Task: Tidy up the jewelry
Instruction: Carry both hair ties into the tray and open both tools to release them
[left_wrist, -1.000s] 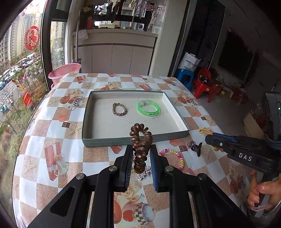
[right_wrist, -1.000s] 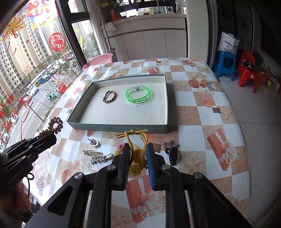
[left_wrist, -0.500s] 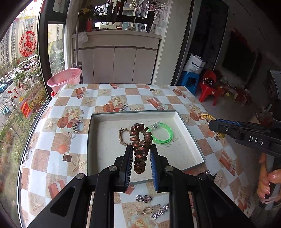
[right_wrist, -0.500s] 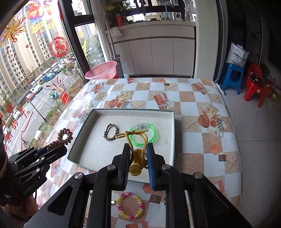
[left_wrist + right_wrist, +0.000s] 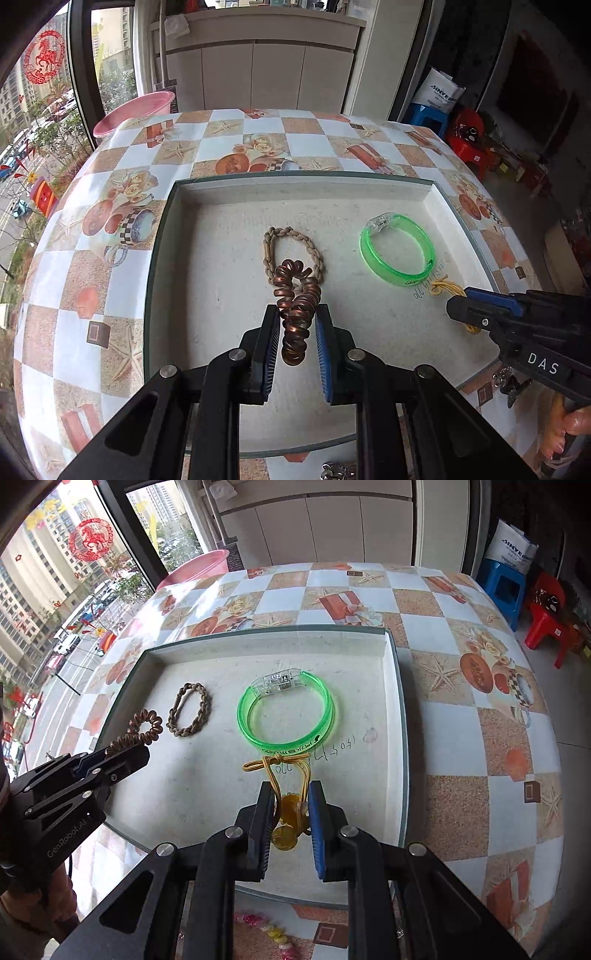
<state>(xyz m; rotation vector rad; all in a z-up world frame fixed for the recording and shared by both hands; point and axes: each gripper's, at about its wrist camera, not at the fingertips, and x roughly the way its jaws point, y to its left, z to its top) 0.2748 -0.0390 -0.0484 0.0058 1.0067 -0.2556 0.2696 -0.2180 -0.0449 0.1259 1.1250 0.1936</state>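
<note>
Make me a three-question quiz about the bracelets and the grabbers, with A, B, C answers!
1. Where does the green plastic bangle lie?
A. in the shallow grey tray
B. on the checked tablecloth
C. in the pink basin

2. How many bracelets lie flat in the tray?
A. one
B. two
C. four

3. What does the left gripper hold?
A. nothing
B. a key
C. the copper spiral hair tie

Answers: 1 A, tray walls surround it. 2 B, the bangle and the brown braided bracelet. 3 C, the coil is pinched between its fingers.
</note>
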